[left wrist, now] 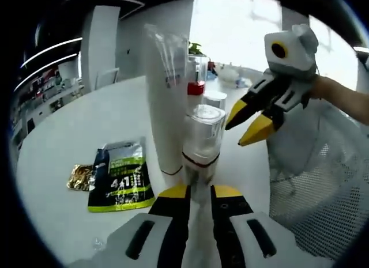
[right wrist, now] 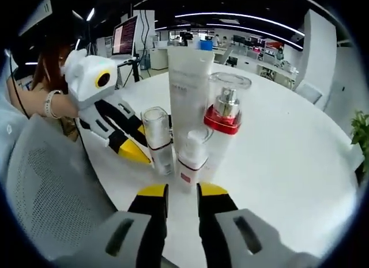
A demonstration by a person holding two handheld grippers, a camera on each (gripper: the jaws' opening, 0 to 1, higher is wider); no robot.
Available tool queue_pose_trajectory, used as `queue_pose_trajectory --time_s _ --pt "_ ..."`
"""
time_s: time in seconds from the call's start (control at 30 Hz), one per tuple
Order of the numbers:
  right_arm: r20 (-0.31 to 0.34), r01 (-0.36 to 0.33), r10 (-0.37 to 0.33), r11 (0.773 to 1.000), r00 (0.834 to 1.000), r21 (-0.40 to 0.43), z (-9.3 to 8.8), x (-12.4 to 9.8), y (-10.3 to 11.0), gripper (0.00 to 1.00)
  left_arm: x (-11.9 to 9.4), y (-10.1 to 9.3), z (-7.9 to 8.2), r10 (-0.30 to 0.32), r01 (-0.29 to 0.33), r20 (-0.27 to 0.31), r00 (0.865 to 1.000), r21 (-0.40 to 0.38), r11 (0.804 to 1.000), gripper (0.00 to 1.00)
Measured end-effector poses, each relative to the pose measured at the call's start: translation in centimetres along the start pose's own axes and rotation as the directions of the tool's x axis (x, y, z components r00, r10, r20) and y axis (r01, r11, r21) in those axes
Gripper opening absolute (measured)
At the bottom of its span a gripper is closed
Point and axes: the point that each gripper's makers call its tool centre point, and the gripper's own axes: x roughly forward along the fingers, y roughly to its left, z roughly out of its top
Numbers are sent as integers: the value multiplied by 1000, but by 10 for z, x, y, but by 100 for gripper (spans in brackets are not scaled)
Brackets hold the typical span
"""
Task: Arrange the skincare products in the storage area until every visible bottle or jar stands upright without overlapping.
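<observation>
1. Final tidying, I judge: the tube (right wrist: 189, 89), red-collared bottle (right wrist: 223, 121), clear-capped bottle (right wrist: 157, 138) and small bottle (right wrist: 192, 158) stand at frame centre, long axes vertical, caps up.
2. Left gripper (left wrist: 198, 193) pinches a clear-capped bottle's (left wrist: 202, 138) base; release should be gentle.
3. Right gripper (right wrist: 181, 191) jaws are slightly spread, empty.
4. A sachet (left wrist: 121, 176) lies flat, lower left.
</observation>
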Motion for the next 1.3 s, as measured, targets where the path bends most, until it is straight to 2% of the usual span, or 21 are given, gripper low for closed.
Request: queue_pose_trajectory --time_s 0.17,0.3,0.4,0.57,0.67,0.8,0.87,1.03,1.3 --pt "-3 -1 1 1000 1000 9 -2 4 -5 20 1 -1 -1 10 -11 -21 1000 -38 999 10" --pt "-17 -4 4 1000 1000 5 -6 8 -8 20 4 1 -4 38 -42 -67 997 -52 998 13" --pt "-19 -8 8 1000 1000 7 -8 11 -10 19 5 -1 -4 43 -48 -71 997 -74 996 16" --pt "-22 -8 8 1000 1000 2 -11 18 -10 19 3 1 -5 71 -78 -88 994 -89 993 16" --pt "-55 16 -19 998 998 -63 -15 18 -13 20 3 1 -3 79 -88 -90 993 -103 991 15" --pt "-54 14 -16 999 998 -46 -17 18 -14 20 5 2 -6 93 -105 -111 990 -109 989 15" --pt "-74 32 -37 997 997 -68 -21 19 -18 20 6 1 -6 95 -109 -118 989 -123 986 15" --pt "-89 26 -35 995 995 -98 -24 23 -16 20 12 1 -6 107 -124 -132 985 -129 984 14" --pt "-54 31 -37 993 998 -113 -16 22 -18 17 16 -2 -3 113 -132 -135 984 -140 981 12"
